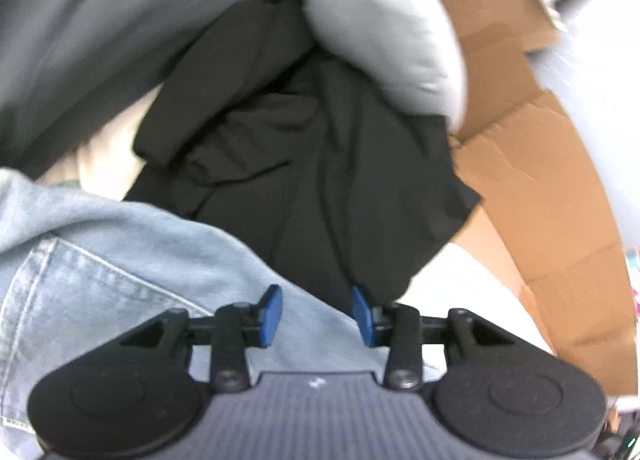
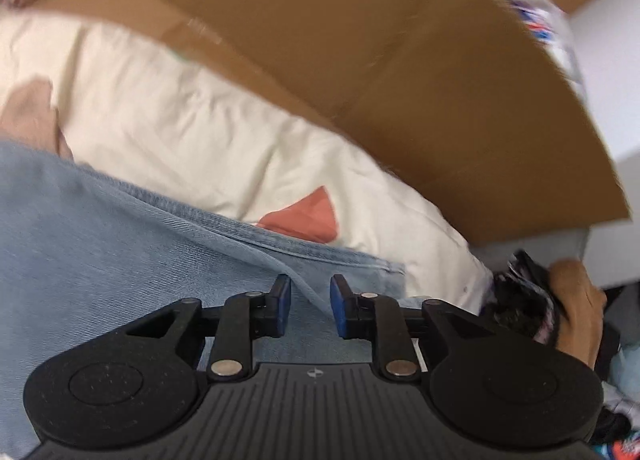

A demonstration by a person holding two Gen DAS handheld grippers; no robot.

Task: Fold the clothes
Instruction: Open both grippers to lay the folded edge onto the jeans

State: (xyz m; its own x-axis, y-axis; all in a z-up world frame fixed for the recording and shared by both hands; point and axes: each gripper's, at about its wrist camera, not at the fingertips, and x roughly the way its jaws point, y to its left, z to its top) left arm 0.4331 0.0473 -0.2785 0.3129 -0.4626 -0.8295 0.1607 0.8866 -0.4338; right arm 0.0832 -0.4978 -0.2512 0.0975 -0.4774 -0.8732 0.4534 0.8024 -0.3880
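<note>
Cream bedding [image 2: 192,115] underfoot, brown cardboard box [image 2: 420,71] behind, flaps [image 1: 532,187] spread. Light-blue jeans [image 1: 120,260] lie directly below both tools. Left gripper [image 1: 317,314] – 2 blue pads apart, nothing pinched, denim beneath gap; black garment [image 1: 304,147] crumpled just ahead, grey pillow [image 1: 380,19] beyond. Right gripper [image 2: 310,306] – jaws parted, not clamping, denim hem [image 2: 320,248] just ahead of tips. Hand [image 2: 580,312] at right edge clutches dark fabric.
</note>
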